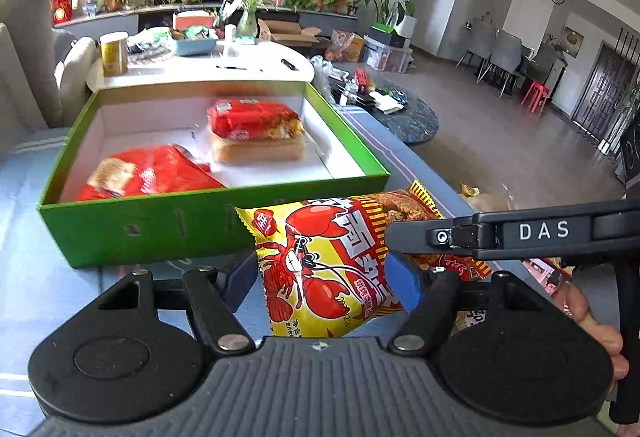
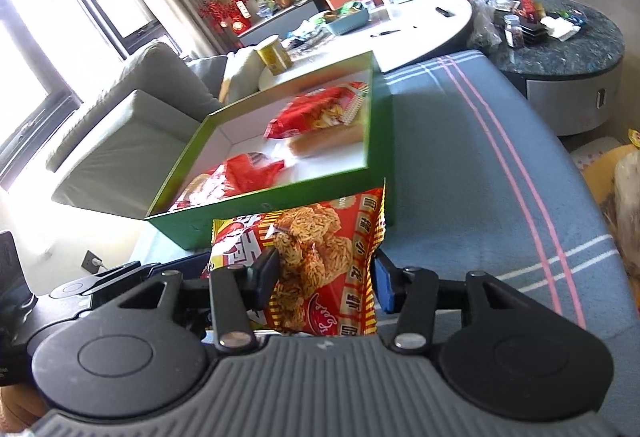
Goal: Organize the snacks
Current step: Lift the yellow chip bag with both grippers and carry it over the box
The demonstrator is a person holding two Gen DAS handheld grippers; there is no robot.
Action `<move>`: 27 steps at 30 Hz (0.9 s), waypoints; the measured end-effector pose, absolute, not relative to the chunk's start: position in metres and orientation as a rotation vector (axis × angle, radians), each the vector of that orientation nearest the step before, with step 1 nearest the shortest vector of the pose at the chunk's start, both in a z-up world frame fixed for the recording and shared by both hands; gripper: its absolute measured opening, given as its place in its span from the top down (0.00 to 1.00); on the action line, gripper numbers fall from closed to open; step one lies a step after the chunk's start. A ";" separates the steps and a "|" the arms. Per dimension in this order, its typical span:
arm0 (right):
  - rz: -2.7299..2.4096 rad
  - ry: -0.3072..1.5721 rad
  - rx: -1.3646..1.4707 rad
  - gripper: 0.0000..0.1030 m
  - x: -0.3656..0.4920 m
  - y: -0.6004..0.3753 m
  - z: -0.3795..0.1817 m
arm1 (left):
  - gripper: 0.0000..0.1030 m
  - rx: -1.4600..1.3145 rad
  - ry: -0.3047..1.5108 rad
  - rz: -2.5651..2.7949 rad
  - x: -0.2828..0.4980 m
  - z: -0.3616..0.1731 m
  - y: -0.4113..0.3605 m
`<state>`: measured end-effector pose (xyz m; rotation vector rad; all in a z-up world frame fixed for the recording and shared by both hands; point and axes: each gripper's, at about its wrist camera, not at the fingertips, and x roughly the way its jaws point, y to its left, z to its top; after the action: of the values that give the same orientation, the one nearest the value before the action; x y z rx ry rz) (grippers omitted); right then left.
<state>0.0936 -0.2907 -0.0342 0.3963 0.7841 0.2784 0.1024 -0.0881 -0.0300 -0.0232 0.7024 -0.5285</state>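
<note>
The green box (image 1: 208, 225) sits open on the blue striped bench (image 2: 480, 165), with two red snack packs and a bun already inside and bare floor at its near right. Just in front of its near wall hangs the crayfish noodle packet (image 1: 320, 257), pinched from both ends: the left claw (image 1: 320, 285) and the right claw (image 2: 324, 277) are each closed on it. Lift together, clear the wall, lay flat in the bare corner.

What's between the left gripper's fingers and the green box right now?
Only the lobster snack bag, held by left gripper, reaching toward green box; the left wrist view shows nothing else.
</note>
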 end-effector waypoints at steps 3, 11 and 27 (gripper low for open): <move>0.297 0.773 0.393 0.50 0.096 -0.283 -0.029 | 0.35 -0.022 0.682 -0.513 0.101 -0.023 -0.078; 0.330 0.719 0.395 0.50 0.109 -0.260 -0.008 | 0.35 -0.038 0.636 -0.456 0.110 -0.004 -0.054; 0.366 0.678 0.394 0.50 0.153 -0.225 0.012 | 0.35 -0.041 0.560 -0.382 0.157 0.019 -0.022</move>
<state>0.1529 -0.2252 0.0119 0.3944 0.6780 0.3662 0.1574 -0.0218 0.0194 -0.0405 0.5603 -0.3817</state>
